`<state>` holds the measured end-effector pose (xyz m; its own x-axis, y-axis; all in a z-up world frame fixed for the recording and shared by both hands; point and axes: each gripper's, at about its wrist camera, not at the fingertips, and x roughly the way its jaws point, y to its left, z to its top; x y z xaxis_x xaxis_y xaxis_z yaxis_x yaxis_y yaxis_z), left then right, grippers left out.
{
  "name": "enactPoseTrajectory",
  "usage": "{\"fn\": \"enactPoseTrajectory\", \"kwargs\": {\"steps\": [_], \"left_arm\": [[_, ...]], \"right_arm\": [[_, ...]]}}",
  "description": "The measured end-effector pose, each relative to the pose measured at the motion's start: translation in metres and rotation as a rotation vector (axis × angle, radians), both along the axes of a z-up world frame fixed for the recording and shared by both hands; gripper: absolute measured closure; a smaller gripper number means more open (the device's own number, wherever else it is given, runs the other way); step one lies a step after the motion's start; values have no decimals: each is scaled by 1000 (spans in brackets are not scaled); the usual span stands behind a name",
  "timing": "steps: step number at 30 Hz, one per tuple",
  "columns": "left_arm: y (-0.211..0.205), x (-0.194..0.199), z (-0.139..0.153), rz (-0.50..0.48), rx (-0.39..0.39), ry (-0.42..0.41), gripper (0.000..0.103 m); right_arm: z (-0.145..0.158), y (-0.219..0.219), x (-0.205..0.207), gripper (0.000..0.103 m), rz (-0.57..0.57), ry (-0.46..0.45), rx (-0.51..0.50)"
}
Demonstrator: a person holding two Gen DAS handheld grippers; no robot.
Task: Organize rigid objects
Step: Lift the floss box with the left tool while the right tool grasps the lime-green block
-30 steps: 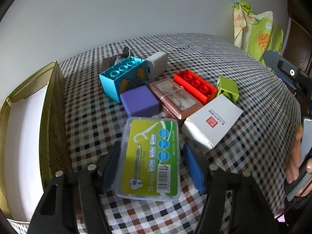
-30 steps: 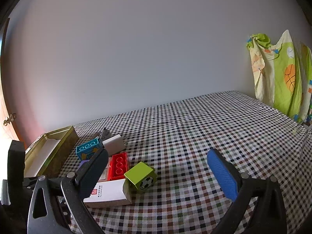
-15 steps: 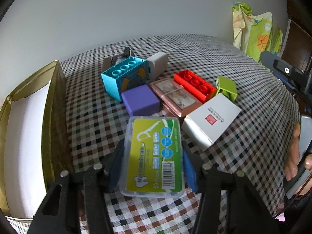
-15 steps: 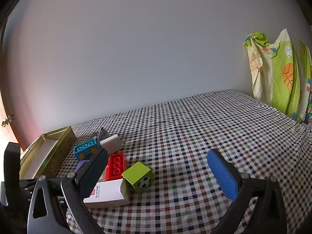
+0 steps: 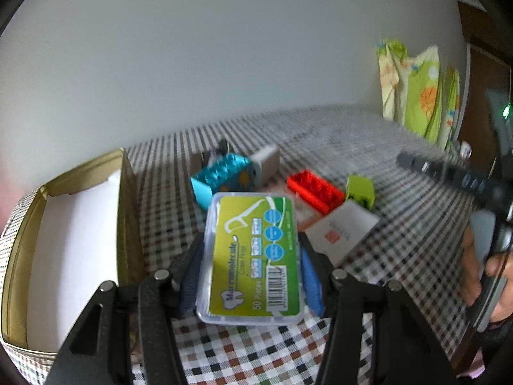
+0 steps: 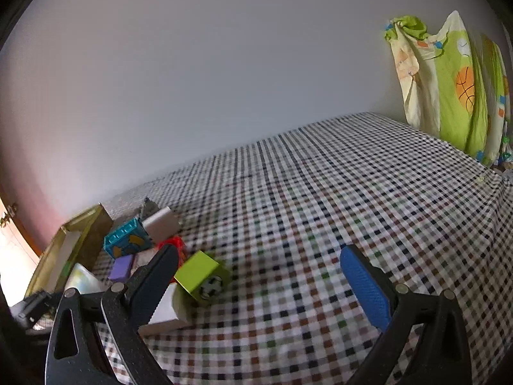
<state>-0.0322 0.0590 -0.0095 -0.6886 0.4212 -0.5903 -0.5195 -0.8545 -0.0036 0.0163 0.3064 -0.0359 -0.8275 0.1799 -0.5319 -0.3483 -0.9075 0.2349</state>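
Left tongs (image 5: pixel 251 264) clamped on the floss-pick case (image 5: pixel 251 256), blue pads pressing both long sides, jaws having just closed onto it; case lifted clear of the checked counter (image 5: pixel 256 353), label up. Long axis of the case running straight along the fingers, far end pointing toward the cluster of blocks: blue block (image 5: pixel 218 176), red block (image 5: pixel 312 192), green cube (image 5: pixel 360 191), white box (image 5: pixel 341 234). Deciding relation: open gold box (image 5: pixel 118 208) lying directly to the left of the held case, near wall just beside the left finger, white floor bare and well wide enough. Probably a short sideways carry over that wall, then a drop with the case's length kept parallel to the box's long side; no turn of the wrist likely needed. Clearing the gold wall looks like the one risk, the case sitting not far above the rim. Right tongs (image 6: pixel 259 284) spread wide, gripping nothing, hovering above the counter just past the green cube (image 6: pixel 202 277), farther from the gold box (image 6: pixel 77 243) than the left. Blur across the left view, so fine contact at the pads hard to judge.
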Motion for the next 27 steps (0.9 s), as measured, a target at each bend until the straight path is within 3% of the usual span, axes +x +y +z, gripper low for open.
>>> {"fn": "enactPoseTrajectory", "kwargs": {"steps": [2, 4, 9, 14, 22, 27], "left_arm": [[-6, 1, 5, 13, 41, 18, 50], [-9, 2, 11, 36, 65, 48, 50], [-23, 8, 25, 98, 90, 150, 50], [-33, 12, 35, 169, 76, 224, 50], [-58, 16, 37, 218, 73, 270, 50], [-63, 16, 37, 214, 84, 283, 50]], "right_arm": [[-2, -6, -4, 12, 31, -29, 6], [-5, -15, -13, 14, 77, -68, 9], [-6, -24, -33, 14, 98, -107, 19], [-21, -23, -60, 14, 121, -200, -40], [-31, -21, -78, 14, 148, -257, -84], [-30, -10, -72, 33, 156, -245, -144]]}}
